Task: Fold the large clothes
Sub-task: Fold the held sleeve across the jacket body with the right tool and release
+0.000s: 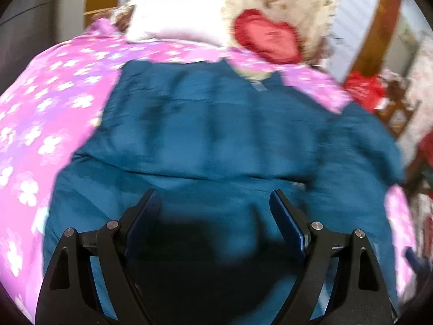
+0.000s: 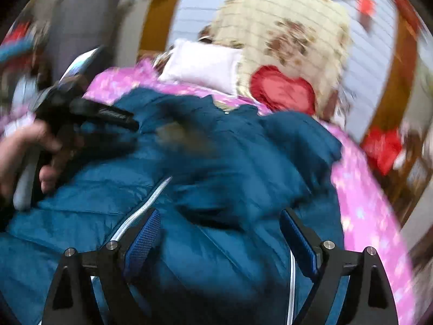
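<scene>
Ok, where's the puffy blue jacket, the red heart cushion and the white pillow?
Puffy blue quilted jacket (image 1: 216, 124): left wrist view, middle of its back panel.
Red heart-shaped cushion (image 2: 284, 89): right wrist view, centre of the heart.
White rectangular pillow (image 1: 176, 16): left wrist view, middle of its face.

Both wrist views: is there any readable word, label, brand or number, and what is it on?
None can be read.
Jacket: grey neck tag, too blurred to read.
Left gripper: pale marking on its body, too blurred to read.
Bedding and cushions: patterns only, no text.
</scene>
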The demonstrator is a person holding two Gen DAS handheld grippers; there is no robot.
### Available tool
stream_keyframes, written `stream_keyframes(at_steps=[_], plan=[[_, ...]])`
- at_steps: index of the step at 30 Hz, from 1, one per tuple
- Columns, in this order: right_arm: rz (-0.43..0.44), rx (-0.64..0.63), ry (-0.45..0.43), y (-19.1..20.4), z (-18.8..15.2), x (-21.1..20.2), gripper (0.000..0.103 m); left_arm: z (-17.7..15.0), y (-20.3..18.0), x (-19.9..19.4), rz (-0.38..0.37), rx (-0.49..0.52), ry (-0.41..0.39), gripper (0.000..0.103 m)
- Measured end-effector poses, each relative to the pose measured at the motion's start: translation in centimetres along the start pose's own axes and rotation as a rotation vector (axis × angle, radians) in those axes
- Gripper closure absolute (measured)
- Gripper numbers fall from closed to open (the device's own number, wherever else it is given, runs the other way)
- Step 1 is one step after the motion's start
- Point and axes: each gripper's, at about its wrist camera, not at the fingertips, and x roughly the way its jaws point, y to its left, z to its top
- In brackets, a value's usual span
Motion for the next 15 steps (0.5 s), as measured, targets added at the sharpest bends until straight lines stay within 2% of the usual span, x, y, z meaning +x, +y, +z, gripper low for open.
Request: stream_keyframes(at_steps=[1, 2, 3, 5, 7, 10, 13, 15], plan=[[0.046, 0.054, -0.014, -1.1, -0.1, -0.9, 0.016, -0.2, -0.9, -0.6, -0.025, 0.021, -0.003, 0.019], [0.048, 0.081, -0.034, -1.8, -0.2, -1.6, 0.015, -0.4, -1.5, -1.1, -0.041, 0.038, -0.008, 0.019], [0.022, 0.092, -0.045, -2.5, -0.3, -1.9, 0.013, -0.7, -1.9, -1.7, -0.039, 0.047, -0.02, 0.019], [-0.085, 0.099, 0.003, -3.7, -0.9, -1.3, 0.011, -1.1, -1.9, -2.7, -0.014, 0.009, -0.026, 0.019], [-0.165, 0.128, 0.084, -5.0, -1.5, 0.0, 0.011, -1.7, -1.2, -3.3, -0.05, -0.084, 0.02, 0.019], [-0.173, 0.177, 0.178, -6.2, -2.1, 1.7, 0.011, -3.7, -1.6, -3.7, -0.102, -0.202, 0.143, 0.019], [-0.16, 0.174, 0.255, -6.0, -2.9, 3.0, 0.011, -5.6, -3.4, -3.7, -0.13, -0.248, 0.217, 0.019], [-0.171, 0.171, 0.27, -6.1, -3.8, 3.2, 0.011, -6.4, -5.1, -2.8, -0.175, -0.252, 0.264, 0.019]])
